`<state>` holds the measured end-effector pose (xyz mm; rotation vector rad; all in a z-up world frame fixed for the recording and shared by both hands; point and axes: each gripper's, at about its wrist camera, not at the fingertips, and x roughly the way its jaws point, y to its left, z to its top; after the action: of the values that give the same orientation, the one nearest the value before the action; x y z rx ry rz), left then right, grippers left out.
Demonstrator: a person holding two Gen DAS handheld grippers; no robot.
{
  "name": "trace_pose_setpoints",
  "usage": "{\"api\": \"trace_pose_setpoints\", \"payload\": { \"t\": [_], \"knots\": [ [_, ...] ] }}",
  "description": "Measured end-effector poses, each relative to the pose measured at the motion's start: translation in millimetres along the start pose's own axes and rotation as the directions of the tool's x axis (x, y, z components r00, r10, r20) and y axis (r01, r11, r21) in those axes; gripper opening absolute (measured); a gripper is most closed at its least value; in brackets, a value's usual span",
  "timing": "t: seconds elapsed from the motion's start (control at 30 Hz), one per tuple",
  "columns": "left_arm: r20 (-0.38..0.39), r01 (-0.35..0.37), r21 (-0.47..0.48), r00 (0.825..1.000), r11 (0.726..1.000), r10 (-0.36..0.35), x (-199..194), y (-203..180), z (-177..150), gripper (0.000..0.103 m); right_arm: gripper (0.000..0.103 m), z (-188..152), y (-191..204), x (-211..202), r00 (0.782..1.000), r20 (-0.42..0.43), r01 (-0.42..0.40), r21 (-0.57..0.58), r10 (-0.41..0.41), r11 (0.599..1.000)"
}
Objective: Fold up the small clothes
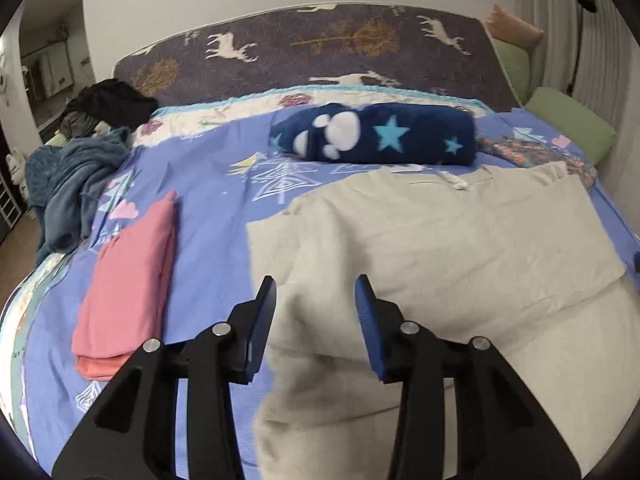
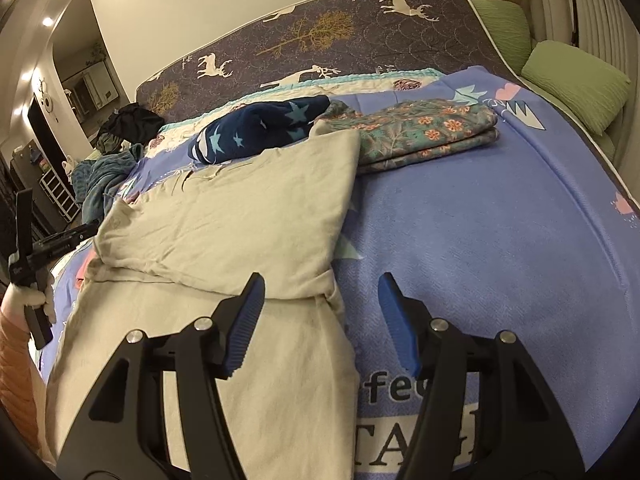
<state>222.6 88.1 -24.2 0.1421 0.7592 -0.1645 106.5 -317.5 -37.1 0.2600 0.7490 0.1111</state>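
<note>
- On the blue bedspread (image 2: 500,220), a beige garment (image 1: 440,232) was found lying flat, its upper part folded over the lower.
- Above its left edge, the left gripper (image 1: 316,284) was held with jaws spread and nothing pinched between them.
- Over the garment's right edge, the right gripper (image 2: 320,284) was likewise seen parted, gripping nothing.
- A folded pink garment (image 1: 128,288) was noted to the left, well apart.
- A navy star-print bundle (image 1: 376,136) and a folded floral cloth (image 2: 424,132) were recorded beyond the beige garment.
</note>
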Motion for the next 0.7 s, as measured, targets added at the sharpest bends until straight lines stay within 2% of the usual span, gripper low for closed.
{"api": "trace_pose_setpoints", "payload": {
  "t": [0.13, 0.2, 0.27, 0.33, 0.47, 0.57, 0.63, 0.67, 0.7],
  "knots": [
    [0.013, 0.143, 0.048, 0.990, 0.989, -0.144, -3.1, -33.4, 7.2, 0.042, 0.060, 15.9, -8.8, 9.3, 1.000, -0.015, -0.027, 0.039, 0.028, 0.999],
    [-0.005, 0.175, 0.101, 0.984, 0.979, -0.176, 2.0, -57.7, 10.9, 0.042, 0.060, 29.7, -14.2, 17.0, 0.998, -0.021, -0.062, 0.066, 0.063, 0.996],
    [-0.021, 0.161, 0.147, 0.987, 0.976, -0.159, 9.6, -79.5, 10.4, 0.045, 0.060, 45.7, -19.9, 29.3, 0.995, -0.032, -0.087, 0.087, 0.090, 0.992],
    [-0.040, 0.114, 0.165, 0.993, 0.980, -0.109, 17.6, -88.3, 7.9, 0.046, 0.060, 59.0, -26.4, 43.7, 0.992, -0.052, -0.109, 0.121, 0.116, 0.987],
    [-0.068, 0.105, 0.052, 0.992, 0.993, -0.102, 25.3, -60.8, -1.5, 0.046, 0.060, 79.1, -45.1, 78.8, 0.980, -0.079, -0.163, 0.207, 0.183, 0.965],
    [-0.123, 0.104, -0.007, 0.987, 0.995, -0.104, 39.9, -43.5, -16.9, 0.047, 0.058, 88.1, -58.4, 104.8, 0.963, -0.091, -0.217, 0.289, 0.253, 0.932],
    [-0.098, 0.122, -0.030, 0.987, 0.992, -0.124, 38.0, -39.6, -20.8, 0.047, 0.004, 94.3, -56.9, 113.9, 0.945, -0.090, -0.272, 0.323, 0.315, 0.907],
    [-0.098, 0.117, -0.031, 0.988, 0.993, -0.120, 37.9, -40.3, -20.7, 0.047, 0.002, 98.1, -51.6, 109.2, 0.948, -0.071, -0.277, 0.294, 0.310, 0.915],
    [-0.097, 0.104, -0.023, 0.990, 0.994, -0.105, 38.8, -43.1, -21.3, 0.047, 0.002, 104.4, -39.1, 91.5, 0.961, -0.005, -0.268, 0.206, 0.275, 0.941]
  ]
}}
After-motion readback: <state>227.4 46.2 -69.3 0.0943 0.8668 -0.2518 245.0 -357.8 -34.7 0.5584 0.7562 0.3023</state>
